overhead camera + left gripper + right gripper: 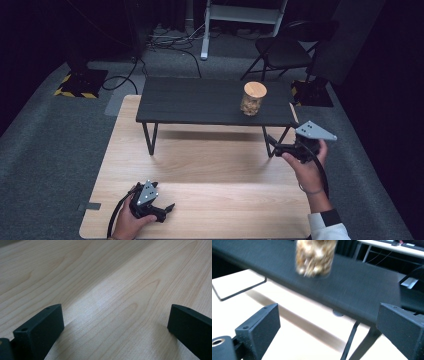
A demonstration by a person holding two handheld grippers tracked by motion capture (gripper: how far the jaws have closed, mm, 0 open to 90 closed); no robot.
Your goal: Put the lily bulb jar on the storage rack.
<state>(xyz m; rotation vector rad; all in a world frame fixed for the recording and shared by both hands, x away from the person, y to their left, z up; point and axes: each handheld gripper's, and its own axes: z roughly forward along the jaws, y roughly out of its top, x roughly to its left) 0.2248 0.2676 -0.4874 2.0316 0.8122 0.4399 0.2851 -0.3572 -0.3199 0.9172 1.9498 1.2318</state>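
The jar [254, 98] stands untouched on the black shelf [200, 102] (lid on), ahead of and above the right gripper [274, 145], whose fingers gape empty. The left gripper [167, 208] rests on the surface [210, 165], fingers apart. Grasping remains.

A wide stretch of bare wooden table [210, 170] is left open between the left gripper [167, 207] and the right gripper [272, 142], and nothing is seen lying across it. Passage toward the far side is barred by the black shelf [200, 102], which is raised on thin metal legs [150, 139]; a low gap is left beneath its top. On the shelf's right part a jar [253, 99] is stood, with free dark surface to its left. In the right gripper view, the shelf edge [352, 312] and one leg [350, 340] are seen close ahead of the spread jaws. Bare wood [112, 290] is seen ahead of the left gripper's jaws.
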